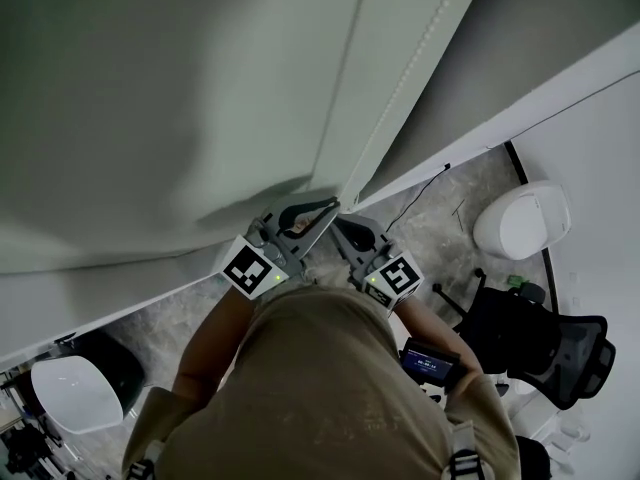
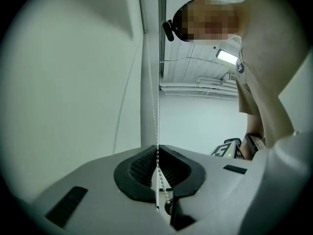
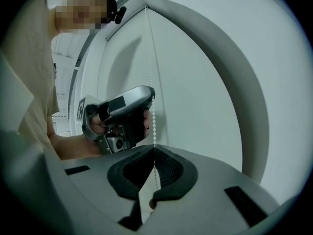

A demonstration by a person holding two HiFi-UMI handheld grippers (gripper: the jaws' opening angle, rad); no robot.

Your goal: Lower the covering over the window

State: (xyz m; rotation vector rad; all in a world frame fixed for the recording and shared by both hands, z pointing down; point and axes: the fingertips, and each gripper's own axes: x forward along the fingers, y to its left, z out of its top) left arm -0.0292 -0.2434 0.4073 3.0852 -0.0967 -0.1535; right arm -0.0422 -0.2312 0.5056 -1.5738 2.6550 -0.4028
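The white roller blind (image 1: 150, 98) fills the upper left of the head view, and its white bead chain (image 1: 410, 78) hangs along its right edge. Both grippers meet at that chain. My left gripper (image 1: 333, 204) is the upper one. In the left gripper view its black pads (image 2: 142, 168) are closed, with the left gripper (image 2: 157, 148) shut on the bead chain (image 2: 155, 97). Just below it my right gripper (image 1: 337, 220) holds the same strand. In the right gripper view the right gripper (image 3: 155, 147) pinches the bead chain (image 3: 152, 116), and the left gripper's body (image 3: 122, 116) shows above.
Below the blind runs a white sill or wall (image 1: 100, 298) over a marbled floor. A white seat (image 1: 520, 218) and a black office chair (image 1: 545, 338) stand at the right. Another white seat (image 1: 75, 393) is at the lower left. A thin cable (image 1: 420, 193) lies on the floor.
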